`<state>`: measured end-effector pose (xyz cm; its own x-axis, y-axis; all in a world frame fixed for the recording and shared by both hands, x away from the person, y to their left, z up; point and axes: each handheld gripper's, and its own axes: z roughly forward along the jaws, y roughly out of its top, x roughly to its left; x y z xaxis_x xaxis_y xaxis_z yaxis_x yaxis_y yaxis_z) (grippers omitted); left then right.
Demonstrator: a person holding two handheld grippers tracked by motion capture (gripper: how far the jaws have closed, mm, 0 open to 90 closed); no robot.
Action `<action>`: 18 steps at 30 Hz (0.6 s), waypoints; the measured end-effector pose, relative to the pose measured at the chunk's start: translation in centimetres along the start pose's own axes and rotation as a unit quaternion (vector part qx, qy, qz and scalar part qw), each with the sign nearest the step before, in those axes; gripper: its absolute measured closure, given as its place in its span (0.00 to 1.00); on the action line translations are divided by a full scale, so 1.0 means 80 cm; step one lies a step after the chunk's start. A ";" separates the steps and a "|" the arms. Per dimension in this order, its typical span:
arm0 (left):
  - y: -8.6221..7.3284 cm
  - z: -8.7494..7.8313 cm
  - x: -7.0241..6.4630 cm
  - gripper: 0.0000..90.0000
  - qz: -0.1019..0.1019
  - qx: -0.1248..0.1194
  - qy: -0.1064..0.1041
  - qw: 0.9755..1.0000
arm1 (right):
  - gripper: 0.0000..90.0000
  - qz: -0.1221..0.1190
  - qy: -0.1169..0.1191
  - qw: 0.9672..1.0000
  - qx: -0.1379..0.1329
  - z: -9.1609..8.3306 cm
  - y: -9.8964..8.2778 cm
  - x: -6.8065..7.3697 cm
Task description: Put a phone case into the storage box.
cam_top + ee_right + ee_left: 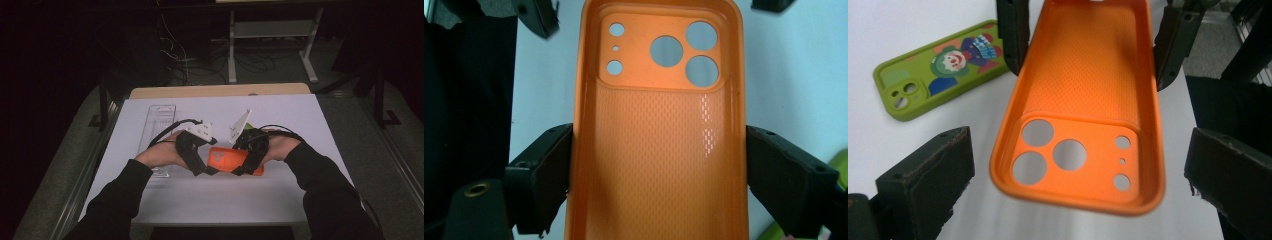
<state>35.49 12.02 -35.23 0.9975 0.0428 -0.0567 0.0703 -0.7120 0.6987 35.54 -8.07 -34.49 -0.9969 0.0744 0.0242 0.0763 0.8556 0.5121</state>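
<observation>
An orange phone case point(225, 159) hangs just above the white table between both hands, hollow side toward the cameras. My right gripper point(659, 155) is shut on it, one black pad pressed against each long side of its plain end. My left gripper point(1080, 150) stands open around the end with the camera holes point(1053, 155), a gap showing on either side between its pads point(933, 170) and the case. In the high view the left gripper point(200, 161) and right gripper point(247, 162) face each other across the case.
A green phone case with a clown picture point(938, 67) lies flat on the white table sheet point(280, 190), beyond the orange one in the left gripper view. A clear plastic tray point(161, 125) sits at the back left. Dark sleeves come in from the table's near edge.
</observation>
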 end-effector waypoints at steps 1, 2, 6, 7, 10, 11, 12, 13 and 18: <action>0.000 0.001 -0.001 0.00 0.004 0.002 -0.002 1.000 | 0.17 0.002 0.002 1.000 0.002 0.000 0.002 0.001; 0.000 0.002 -0.002 0.00 0.003 0.001 -0.004 1.000 | 0.17 -0.002 0.001 1.000 0.004 0.000 0.004 0.001; 0.001 0.006 -0.006 0.00 0.004 0.006 -0.015 1.000 | 0.17 -0.014 0.004 1.000 0.002 0.001 0.011 0.004; 0.001 0.007 -0.007 0.00 0.005 0.007 -0.018 1.000 | 0.17 -0.017 0.005 1.000 0.002 0.001 0.013 0.004; 0.001 0.009 -0.008 0.00 0.007 0.014 -0.016 1.000 | 0.17 -0.021 0.004 1.000 0.004 0.002 0.018 0.006; 0.001 0.010 -0.009 0.00 0.010 0.019 -0.016 1.000 | 0.17 -0.023 0.005 1.000 0.004 0.003 0.019 0.006; 0.001 0.011 -0.009 0.00 0.016 0.028 -0.017 0.999 | 0.17 -0.023 0.006 1.000 0.004 0.003 0.019 0.006; 0.001 0.011 -0.009 0.00 0.018 0.032 -0.016 0.999 | 0.17 -0.024 0.006 1.000 0.006 0.003 0.020 0.006; 0.002 0.014 -0.009 0.05 0.015 0.037 -0.011 0.999 | 0.17 -0.027 0.005 1.000 0.002 0.004 0.021 0.006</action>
<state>34.79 11.12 -35.88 0.9986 0.0051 -0.0521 0.0376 -0.7621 0.6464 35.18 -6.39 -33.90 -0.9997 0.0223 0.0058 0.0222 0.8606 0.5089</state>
